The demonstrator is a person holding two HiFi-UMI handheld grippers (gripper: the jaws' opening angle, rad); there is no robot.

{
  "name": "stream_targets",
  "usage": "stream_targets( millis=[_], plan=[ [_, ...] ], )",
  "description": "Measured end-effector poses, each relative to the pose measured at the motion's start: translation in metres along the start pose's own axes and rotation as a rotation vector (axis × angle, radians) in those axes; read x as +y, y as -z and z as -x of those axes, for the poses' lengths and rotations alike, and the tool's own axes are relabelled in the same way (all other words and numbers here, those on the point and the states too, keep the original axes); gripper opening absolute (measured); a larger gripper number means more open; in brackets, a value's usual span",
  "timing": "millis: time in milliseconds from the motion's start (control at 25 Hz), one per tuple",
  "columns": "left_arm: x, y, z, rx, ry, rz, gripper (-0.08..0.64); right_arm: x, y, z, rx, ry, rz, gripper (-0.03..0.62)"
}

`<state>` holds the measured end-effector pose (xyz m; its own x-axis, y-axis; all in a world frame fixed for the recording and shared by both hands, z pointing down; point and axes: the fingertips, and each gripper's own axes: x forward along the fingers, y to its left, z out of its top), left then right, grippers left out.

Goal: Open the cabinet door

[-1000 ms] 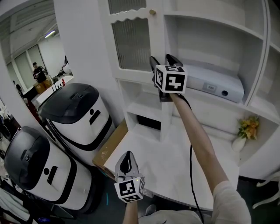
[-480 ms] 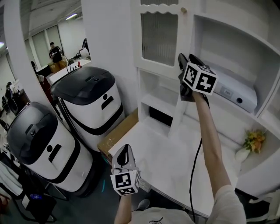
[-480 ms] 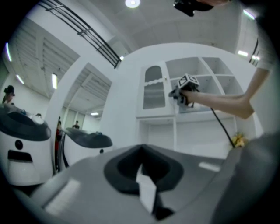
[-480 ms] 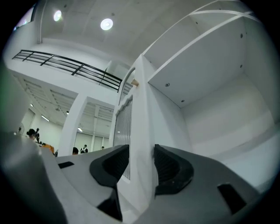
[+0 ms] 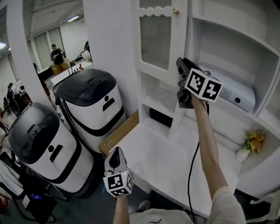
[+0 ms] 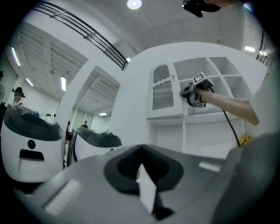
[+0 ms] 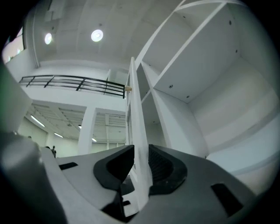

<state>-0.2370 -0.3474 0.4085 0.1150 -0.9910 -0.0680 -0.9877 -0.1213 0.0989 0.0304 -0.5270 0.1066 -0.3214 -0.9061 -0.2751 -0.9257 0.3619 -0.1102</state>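
The white cabinet door [image 5: 159, 39], with a ribbed glass pane and a small brass knob [image 5: 175, 12], stands slightly ajar on the upper cabinet. My right gripper [image 5: 180, 66] is raised to the door's lower free edge. Its jaws have just been closing, and the door edge [image 7: 134, 113] now sits pinched between the dark pads of the right gripper [image 7: 140, 164]. The knob [image 7: 127, 89] shows higher up the edge. My left gripper [image 5: 115, 158] hangs low in front of the desk, jaws together with nothing held, and the left gripper [image 6: 141, 168] faces the cabinet door [image 6: 162, 92].
Two white-and-black rounded machines [image 5: 89, 105] [image 5: 39, 144] stand left of the white desk [image 5: 162, 162], with a cardboard box [image 5: 120, 133] between. A white device [image 5: 232, 94] lies on the open shelf. A vase of flowers [image 5: 249, 142] stands at the right. People stand far back [image 5: 55, 52].
The right gripper's jaws have narrowed onto the door's free edge and it has shifted slightly along with the door. The left gripper has drifted left and a little lower.
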Motion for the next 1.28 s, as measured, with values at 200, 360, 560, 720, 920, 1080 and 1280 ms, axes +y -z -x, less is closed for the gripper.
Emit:
stream_targets(
  millis=[200,360,560,720,920,1080,1280],
  plan=[
    [-0.004,0.005,0.005,0.009,-0.001,0.013,0.006,0.016,0.001,0.003,0.035,-0.063,-0.026,0.063],
    [-0.007,0.007,0.012,0.023,-0.008,0.001,0.006,0.015,0.006,-0.002,0.142,-0.035,0.184,0.063],
    [0.007,0.004,0.019,0.017,-0.049,-0.004,0.006,0.021,0.005,-0.006,0.196,-0.092,0.175,0.069],
    [0.011,0.001,0.026,0.012,-0.079,-0.016,0.006,0.030,0.007,-0.004,0.134,-0.094,0.175,0.067],
    [0.014,-0.004,0.029,0.001,-0.100,-0.030,0.006,0.063,0.010,0.003,0.103,-0.195,0.157,0.064],
    [0.017,-0.009,0.035,-0.010,-0.126,-0.041,0.006,0.092,0.013,0.007,0.082,-0.265,0.159,0.072],
    [0.029,-0.013,0.046,-0.016,-0.179,-0.048,0.006,0.127,0.017,0.005,0.072,-0.363,0.137,0.083]
  ],
)
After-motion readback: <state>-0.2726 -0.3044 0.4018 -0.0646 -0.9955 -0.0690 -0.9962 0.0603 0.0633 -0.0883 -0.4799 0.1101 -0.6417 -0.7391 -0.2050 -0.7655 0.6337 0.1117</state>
